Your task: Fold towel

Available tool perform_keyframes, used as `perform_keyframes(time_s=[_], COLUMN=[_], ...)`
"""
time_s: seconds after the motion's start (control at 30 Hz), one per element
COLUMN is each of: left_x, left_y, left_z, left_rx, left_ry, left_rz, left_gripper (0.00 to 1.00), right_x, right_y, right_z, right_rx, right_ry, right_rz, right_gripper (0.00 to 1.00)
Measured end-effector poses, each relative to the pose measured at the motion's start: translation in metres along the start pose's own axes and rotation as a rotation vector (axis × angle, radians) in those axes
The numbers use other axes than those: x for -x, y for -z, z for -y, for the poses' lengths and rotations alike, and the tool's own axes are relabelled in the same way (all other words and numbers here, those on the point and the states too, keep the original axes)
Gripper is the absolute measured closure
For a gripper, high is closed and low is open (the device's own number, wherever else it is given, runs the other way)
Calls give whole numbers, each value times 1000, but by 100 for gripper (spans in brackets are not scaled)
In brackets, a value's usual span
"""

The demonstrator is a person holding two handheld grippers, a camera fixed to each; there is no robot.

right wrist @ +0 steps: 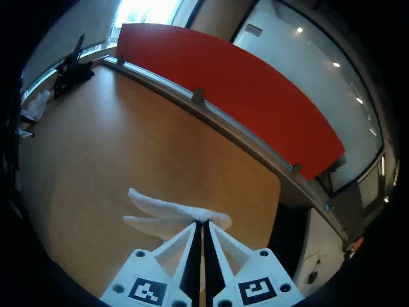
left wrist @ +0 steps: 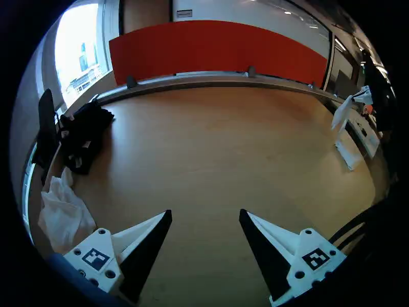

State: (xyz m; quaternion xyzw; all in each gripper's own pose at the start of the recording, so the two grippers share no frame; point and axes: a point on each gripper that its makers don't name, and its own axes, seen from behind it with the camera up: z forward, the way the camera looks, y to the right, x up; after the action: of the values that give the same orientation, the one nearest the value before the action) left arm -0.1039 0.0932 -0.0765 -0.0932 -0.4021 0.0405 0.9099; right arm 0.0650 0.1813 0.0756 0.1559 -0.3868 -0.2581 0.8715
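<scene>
In the right gripper view, my right gripper (right wrist: 202, 223) is shut on a white towel (right wrist: 168, 211). The towel bunches in two folds that stick out to the left of the fingertips, above the wooden table (right wrist: 128, 138). In the left gripper view, my left gripper (left wrist: 204, 214) is open over the bare table (left wrist: 220, 148) with nothing between its fingers. Far to the right in that view, a white cloth (left wrist: 341, 115) hangs from what looks like the other gripper (left wrist: 364, 95).
A red divider (left wrist: 220, 48) runs along the table's far edge. Black gear (left wrist: 84, 134) and a crumpled white cloth (left wrist: 64, 211) lie at the table's left end. White sheets (left wrist: 353, 149) lie at the right end, and a window (left wrist: 76, 51) is at the far left.
</scene>
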Motion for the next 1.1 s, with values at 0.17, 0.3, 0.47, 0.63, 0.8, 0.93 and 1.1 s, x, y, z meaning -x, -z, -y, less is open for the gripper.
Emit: perform_keyframes(time_s=[0.17,0.3,0.47,0.63,0.8,0.93,1.1], left_x=[-1,-1,0,0,-3,-4,-4], left_y=[0,-1,0,0,0,0,0], left_z=[-1,-2,-1,-2,-4,-5,-8], left_rx=[2,2,2,3,6,9,14], left_ry=[-4,-3,-4,-7,-10,-16,-22], left_rz=[1,2,3,3,0,-2,-2], left_gripper=[2,2,2,2,2,2,2], right_x=[0,2,7,13,25,43,74], right_y=[1,0,0,2,6,11,19], right_z=[-3,-5,-4,-2,0,2,3], right_rx=[4,6,5,6,8,11,20], right_ry=[0,-2,1,-1,-15,-36,-62], right_rz=[1,6,15,21,29,45,79], right_gripper=[94,94,95,95,95,95,95])
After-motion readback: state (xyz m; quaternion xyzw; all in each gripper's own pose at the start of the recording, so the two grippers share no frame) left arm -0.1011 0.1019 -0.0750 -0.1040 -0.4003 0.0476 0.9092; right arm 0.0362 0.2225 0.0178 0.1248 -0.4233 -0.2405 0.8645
